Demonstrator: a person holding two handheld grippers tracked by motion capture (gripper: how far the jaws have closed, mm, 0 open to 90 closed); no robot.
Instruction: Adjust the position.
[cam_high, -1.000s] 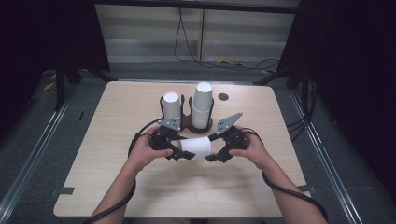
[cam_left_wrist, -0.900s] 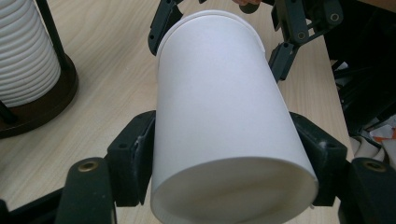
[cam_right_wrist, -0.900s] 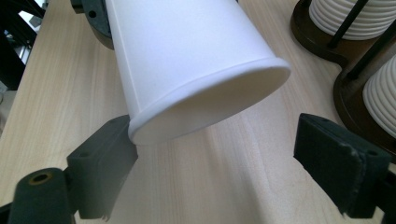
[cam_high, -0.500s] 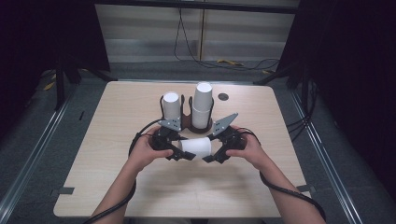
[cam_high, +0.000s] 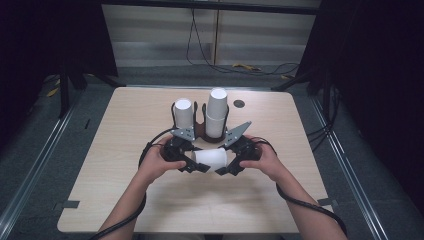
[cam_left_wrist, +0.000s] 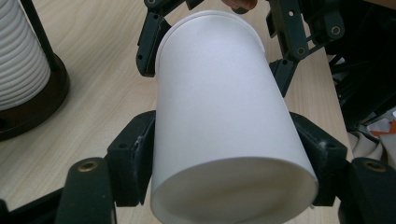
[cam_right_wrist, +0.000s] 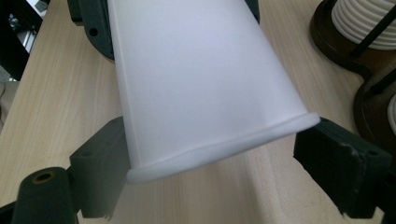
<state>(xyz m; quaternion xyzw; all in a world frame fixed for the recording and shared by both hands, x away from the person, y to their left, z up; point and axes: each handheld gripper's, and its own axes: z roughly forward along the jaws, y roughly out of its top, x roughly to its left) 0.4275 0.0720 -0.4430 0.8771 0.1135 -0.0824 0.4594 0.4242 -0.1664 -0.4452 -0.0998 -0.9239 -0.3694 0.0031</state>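
— High view first: what is seen at the middle of the surface (cam_high: 125, 200)?

— A white paper cup (cam_high: 210, 159) is held lying on its side between the two claws, just above the wooden top, near the person's edge. The left claw (cam_high: 196, 165) is gripped by the left hand (cam_high: 157, 162), the right claw (cam_high: 223, 167) by the right hand (cam_high: 265, 161).

— How are the claws set on the cup?

— In the left gripper view the cup's closed base end (cam_left_wrist: 233, 191) is clamped between the two black jaws, both pads being pressed against its wall. In the right gripper view the rolled rim end (cam_right_wrist: 219, 144) is reached by the right claw: the left-hand jaw is laid against the cup wall, while a narrow gap is seen beside the other jaw at the rim, so a firm clamp there cannot be confirmed.

— What else is carried by the surface?

— A dark brown stand (cam_high: 200, 131) with thin black uprights is placed behind the grippers. Two stacks of upturned white cups are kept in it: a shorter stack (cam_high: 183, 113) at the left and a taller stack (cam_high: 217, 112) at the right. A small dark round spot (cam_high: 239, 103) is seen near the far edge, to the right of the taller stack.
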